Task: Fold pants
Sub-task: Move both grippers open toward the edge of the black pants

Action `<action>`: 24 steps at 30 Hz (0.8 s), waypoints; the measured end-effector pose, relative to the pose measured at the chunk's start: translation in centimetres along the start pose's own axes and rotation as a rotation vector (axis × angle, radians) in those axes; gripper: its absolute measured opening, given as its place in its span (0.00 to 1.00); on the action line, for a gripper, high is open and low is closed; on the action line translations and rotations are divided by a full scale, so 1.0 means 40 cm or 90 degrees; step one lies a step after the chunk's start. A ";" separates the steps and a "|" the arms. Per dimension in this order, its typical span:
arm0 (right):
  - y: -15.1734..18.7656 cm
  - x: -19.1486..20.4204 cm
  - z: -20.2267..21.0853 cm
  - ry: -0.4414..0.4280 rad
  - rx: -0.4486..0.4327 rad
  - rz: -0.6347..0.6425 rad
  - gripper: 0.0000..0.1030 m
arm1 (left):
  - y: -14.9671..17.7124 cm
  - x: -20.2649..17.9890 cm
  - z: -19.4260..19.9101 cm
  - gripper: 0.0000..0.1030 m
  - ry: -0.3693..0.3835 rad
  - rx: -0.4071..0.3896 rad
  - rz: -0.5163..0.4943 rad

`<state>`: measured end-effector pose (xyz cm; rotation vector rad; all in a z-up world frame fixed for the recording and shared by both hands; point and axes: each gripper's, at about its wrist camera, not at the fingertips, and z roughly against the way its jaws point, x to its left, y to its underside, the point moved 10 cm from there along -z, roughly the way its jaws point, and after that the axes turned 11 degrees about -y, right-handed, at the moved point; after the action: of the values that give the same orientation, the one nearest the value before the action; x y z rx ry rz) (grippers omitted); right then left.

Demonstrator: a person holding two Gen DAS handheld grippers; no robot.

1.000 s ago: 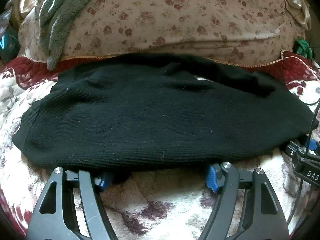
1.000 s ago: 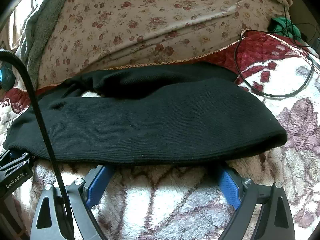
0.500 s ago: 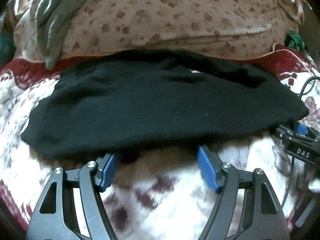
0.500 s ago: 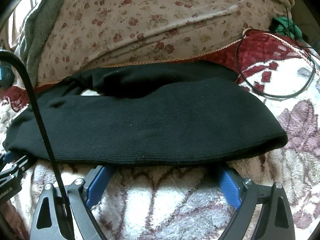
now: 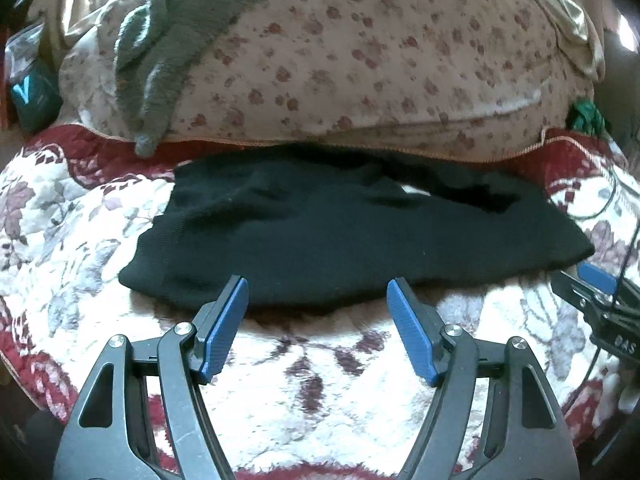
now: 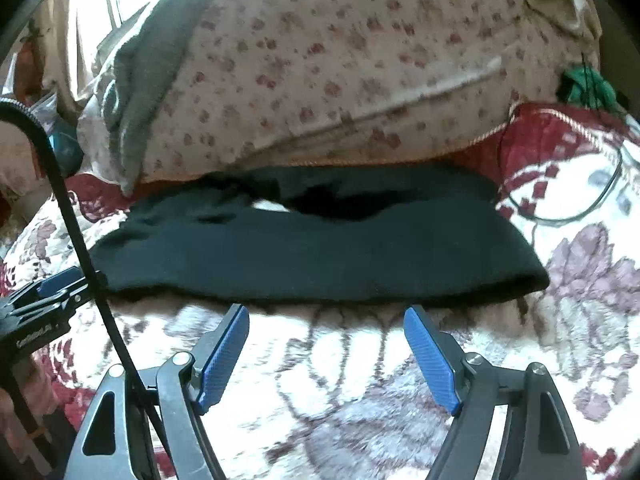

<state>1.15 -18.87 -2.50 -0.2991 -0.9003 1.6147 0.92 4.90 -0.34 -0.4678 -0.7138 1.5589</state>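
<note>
— Black knit, that's the pants point(image 5: 352, 240), lying folded in a long band across the flowered blanket point(image 5: 304, 392), just in front of the big floral pillow point(image 5: 360, 60).

— Which way does the band run?

— Left to right across the bed. Its near edge faces both tools; its far edge sits against the pillow.

— And the grippers?

— Both sit on the near side, clear of the cloth. The left gripper point(image 5: 318, 312) has its jaws spread apart with nothing between them, tips just at the near hem. The right gripper point(image 6: 326, 340) is also spread and empty, though its jaws have just been closing a little; only blanket shows in the gap.

— Who's nearer which end?

— The left one sits toward the left half, the right one toward the right end, where the fabric rounds off. Each can see the other's tip at the edge of its view.

— So the next fold?

— My guess: an end-over-end fold along that long axis, so whichever end gets lifted has to travel sideways, not away toward the pillow.
</note>
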 end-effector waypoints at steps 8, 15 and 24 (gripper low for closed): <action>-0.029 0.043 0.054 -0.004 -0.036 -0.002 0.76 | -0.009 0.016 0.026 0.70 -0.006 -0.006 0.023; -0.027 0.043 0.069 -0.009 -0.040 -0.014 0.76 | -0.005 0.019 0.031 0.70 -0.005 -0.003 0.026; -0.018 0.029 0.060 -0.009 -0.032 -0.028 0.76 | 0.000 0.024 0.028 0.70 -0.006 0.003 0.032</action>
<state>-0.18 -18.74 -0.09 -0.3016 -0.9535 1.5569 0.05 5.68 0.57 -0.4789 -0.7099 1.6110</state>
